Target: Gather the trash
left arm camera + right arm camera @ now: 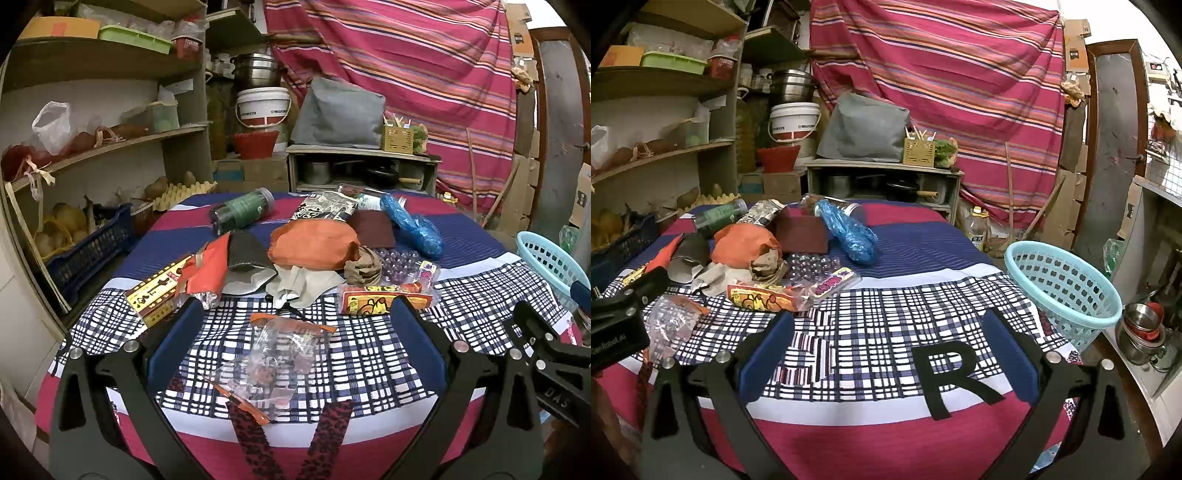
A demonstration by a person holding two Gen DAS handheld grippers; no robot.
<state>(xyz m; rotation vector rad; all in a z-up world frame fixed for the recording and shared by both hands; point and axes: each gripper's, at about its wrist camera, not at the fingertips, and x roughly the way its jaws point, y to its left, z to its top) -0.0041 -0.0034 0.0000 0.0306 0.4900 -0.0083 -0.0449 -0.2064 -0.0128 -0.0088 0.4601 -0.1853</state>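
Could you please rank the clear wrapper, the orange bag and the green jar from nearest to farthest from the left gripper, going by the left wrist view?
From the left gripper:
1. Clear wrapper, lying between the open fingers, nearest.
2. Orange bag, mid-table, straight ahead in the pile.
3. Green jar, on its side at the table's far edge, slightly left.

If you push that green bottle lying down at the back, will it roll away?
Probably. The green bottle is round and lies on its side on the tablecloth, so a sideways nudge would likely roll it. It looks like plastic, so probably light and not easily broken.
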